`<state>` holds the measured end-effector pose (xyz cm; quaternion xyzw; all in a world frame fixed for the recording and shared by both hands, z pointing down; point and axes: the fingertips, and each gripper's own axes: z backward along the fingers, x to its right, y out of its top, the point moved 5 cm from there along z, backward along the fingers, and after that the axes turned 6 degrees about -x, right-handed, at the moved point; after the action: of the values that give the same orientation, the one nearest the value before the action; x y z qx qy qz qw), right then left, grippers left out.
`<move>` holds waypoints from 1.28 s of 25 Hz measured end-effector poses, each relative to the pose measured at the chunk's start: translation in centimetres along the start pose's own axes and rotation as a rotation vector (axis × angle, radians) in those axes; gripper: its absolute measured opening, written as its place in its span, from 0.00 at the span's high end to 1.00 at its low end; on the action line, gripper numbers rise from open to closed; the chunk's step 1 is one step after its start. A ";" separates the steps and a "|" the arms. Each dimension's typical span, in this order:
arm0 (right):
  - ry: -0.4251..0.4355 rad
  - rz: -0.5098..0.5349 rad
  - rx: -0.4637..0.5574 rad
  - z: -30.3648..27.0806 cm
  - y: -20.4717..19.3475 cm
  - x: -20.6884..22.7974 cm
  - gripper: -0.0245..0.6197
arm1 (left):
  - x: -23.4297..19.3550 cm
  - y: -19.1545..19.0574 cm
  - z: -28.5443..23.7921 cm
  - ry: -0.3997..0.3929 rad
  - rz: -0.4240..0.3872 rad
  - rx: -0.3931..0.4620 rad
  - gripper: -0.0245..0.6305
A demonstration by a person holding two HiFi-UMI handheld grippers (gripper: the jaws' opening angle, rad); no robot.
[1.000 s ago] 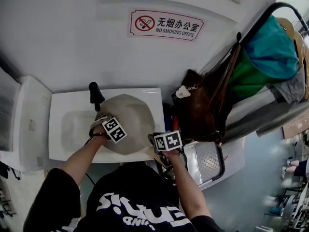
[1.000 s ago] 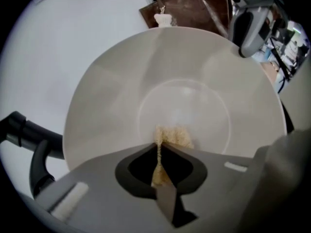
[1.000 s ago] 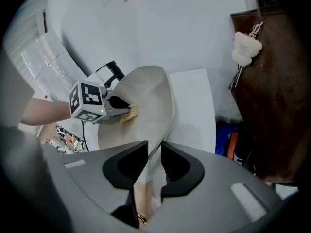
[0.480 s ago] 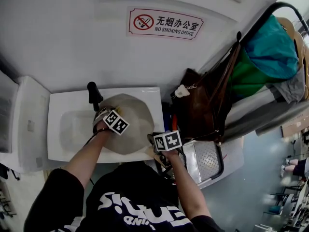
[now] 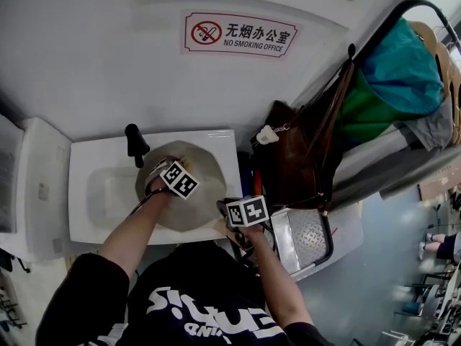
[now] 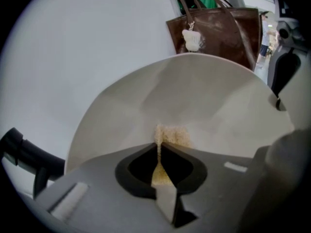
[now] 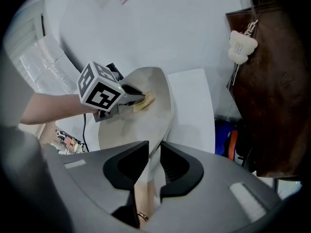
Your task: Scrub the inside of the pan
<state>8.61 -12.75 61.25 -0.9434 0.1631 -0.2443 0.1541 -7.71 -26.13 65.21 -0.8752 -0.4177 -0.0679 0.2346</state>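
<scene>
Left of centre in the head view, the pan (image 5: 205, 193) is seen tilted in the white sink (image 5: 90, 218), its pale inside turned upward. The left gripper (image 5: 174, 166) is laid on the upper left part of that inside, and the right gripper (image 5: 227, 211) is set at the pan's lower right edge.

Across the lower half of the left gripper view, the jaws are shown clamped on a yellow sponge (image 6: 171, 135), which is pressed against the pan's inner wall. No suds or dirt can be made out on the surface around it.

At the bottom of the right gripper view, the pan's edge is seen pinched between the jaws, which have just been closing on it, so the pan is judged to be steadied there.

Scrubbing is judged to be under way rather than finished. Contact is made at one patch near the upper rim, and the middle and lower inside are taken as yet to be covered. How much has been cleaned cannot be told.
</scene>
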 end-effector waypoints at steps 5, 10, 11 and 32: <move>0.002 -0.001 0.000 0.0 0.0 0.1 0.83 | 1.1 1.0 0.1 -0.065 0.004 0.017 0.93; 0.004 0.000 -0.002 0.0 0.0 0.2 0.83 | 2.5 1.6 0.1 -0.093 -0.027 0.030 0.93; 0.005 0.000 -0.002 0.0 -0.1 0.2 0.83 | 2.9 1.7 0.1 -0.101 -0.037 0.033 0.93; 0.010 0.016 -0.019 -0.2 0.1 0.4 0.83 | 9.6 0.3 1.1 -0.290 -0.170 0.018 0.93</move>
<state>8.83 -13.01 61.50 -0.9422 0.1739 -0.2461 0.1464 -1.41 -19.01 67.17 -0.8352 -0.5201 0.0431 0.1734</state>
